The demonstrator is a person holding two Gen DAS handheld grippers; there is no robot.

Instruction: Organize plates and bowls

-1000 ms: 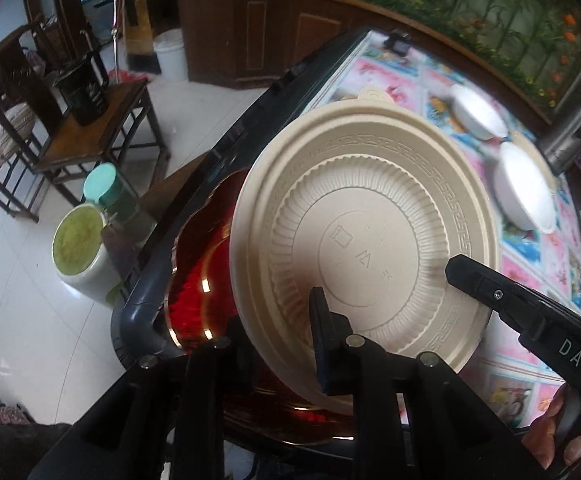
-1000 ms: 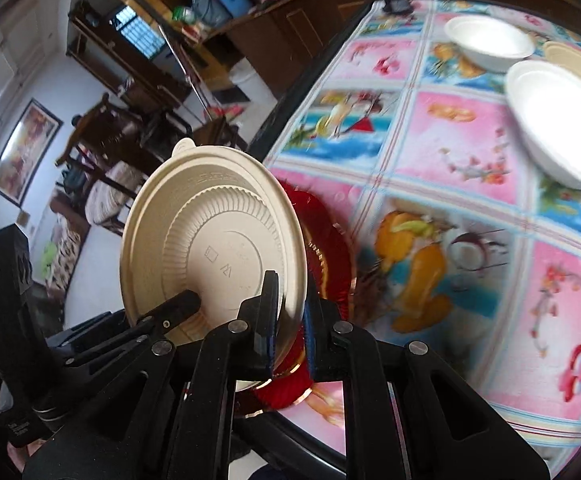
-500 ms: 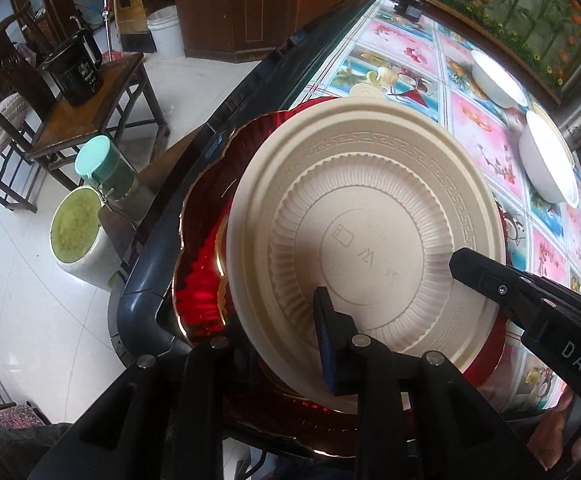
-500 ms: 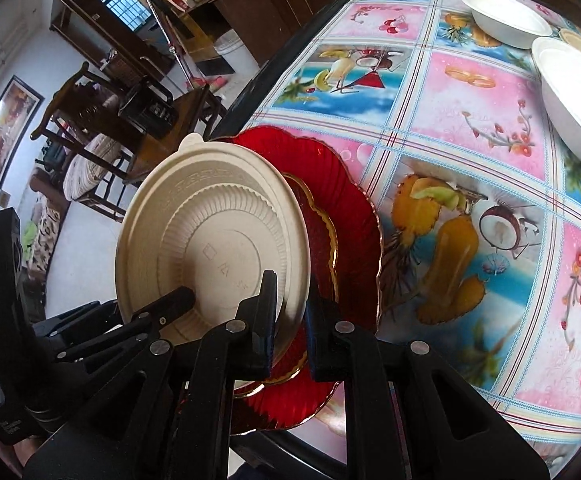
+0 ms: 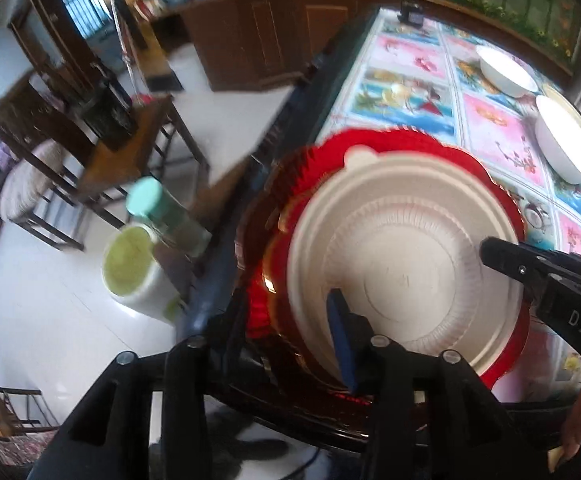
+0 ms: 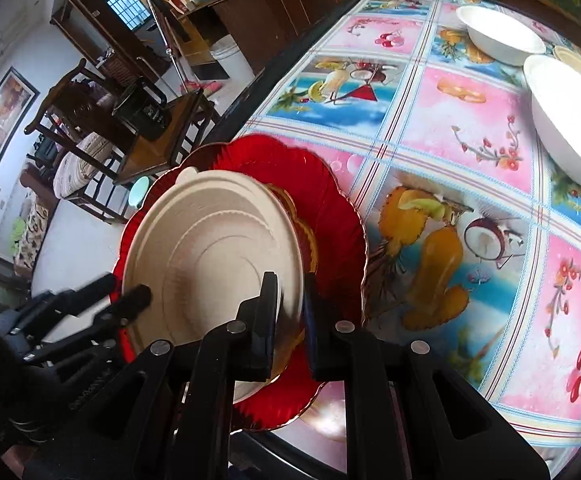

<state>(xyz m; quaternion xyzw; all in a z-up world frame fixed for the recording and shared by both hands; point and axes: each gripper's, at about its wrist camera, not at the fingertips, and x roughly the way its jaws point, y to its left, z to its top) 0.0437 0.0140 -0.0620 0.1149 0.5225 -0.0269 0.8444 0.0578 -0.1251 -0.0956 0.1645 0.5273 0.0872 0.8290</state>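
Beige plate (image 6: 210, 256), tilted just above the red plate (image 6: 330, 216), is pinched at its near rim by both the right gripper (image 6: 292, 304) and the left gripper (image 5: 290, 320).

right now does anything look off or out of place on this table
Yes: the red plate sits at the near corner of the table with its rim hanging past the edge. The beige plate, upside down and tilted above it, is pinched by the right gripper and left gripper. No spills or breakage show.
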